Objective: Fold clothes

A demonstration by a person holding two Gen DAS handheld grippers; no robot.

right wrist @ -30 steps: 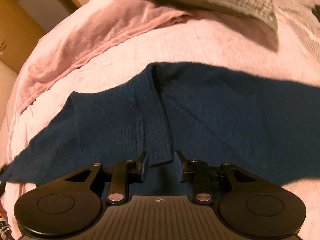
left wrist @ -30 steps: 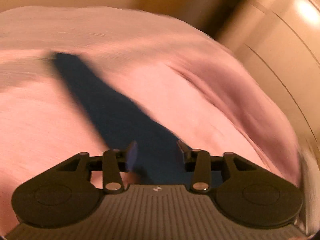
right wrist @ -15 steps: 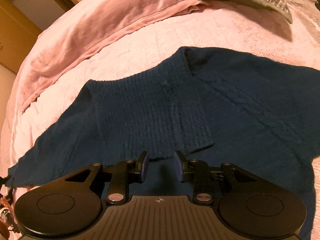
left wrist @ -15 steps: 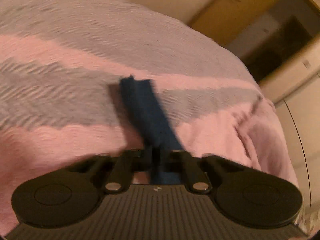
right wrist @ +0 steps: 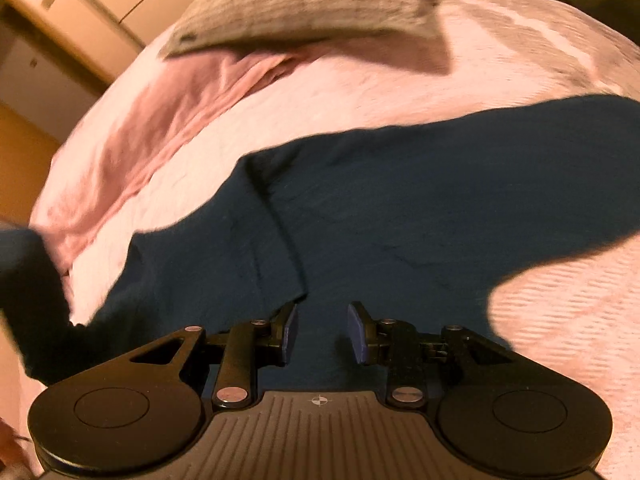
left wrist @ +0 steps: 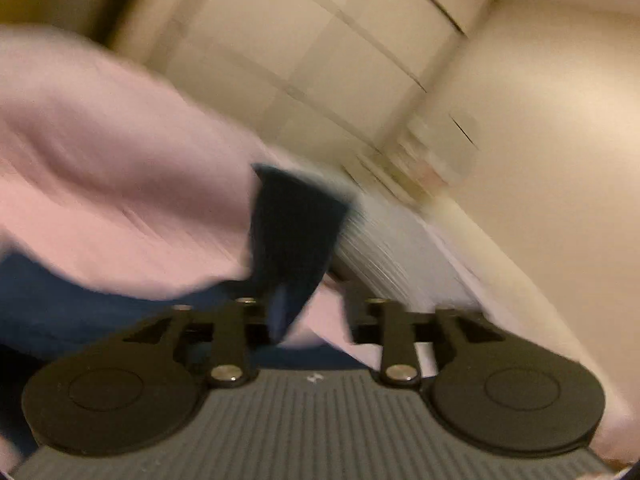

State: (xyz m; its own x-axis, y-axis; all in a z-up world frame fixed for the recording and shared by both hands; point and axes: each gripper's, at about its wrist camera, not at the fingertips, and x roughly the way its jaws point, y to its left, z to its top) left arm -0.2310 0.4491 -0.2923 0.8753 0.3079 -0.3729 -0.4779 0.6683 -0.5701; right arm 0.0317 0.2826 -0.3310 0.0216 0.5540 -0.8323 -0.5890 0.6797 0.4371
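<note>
A dark blue knitted sweater (right wrist: pixel 400 208) lies spread on the pink bedcover (right wrist: pixel 540 320). My right gripper (right wrist: pixel 322 328) hovers just above its middle, open, with nothing between the blue pads. One sleeve rises off the bed at the left edge of the right wrist view as a dark blur (right wrist: pixel 28 288). In the blurred left wrist view the sleeve end (left wrist: pixel 296 240) stands up between my left gripper's (left wrist: pixel 308 312) fingers. Its jaws are opening: the cloth lies against the left finger, and pink bedcover shows between it and the right finger.
A grey checked pillow (right wrist: pixel 304 0) lies at the head of the bed over a crumpled pink sheet (right wrist: pixel 160 132). Pale wardrobe doors (left wrist: pixel 320 60) and a cream wall (left wrist: pixel 540 160) stand beyond the bed. A grey striped cover (left wrist: pixel 380 252) shows behind the sleeve.
The left gripper shut on the sleeve, swung fast up and across with it, and its fingers now stand apart. The right gripper shifted slightly over the sweater, still open.
</note>
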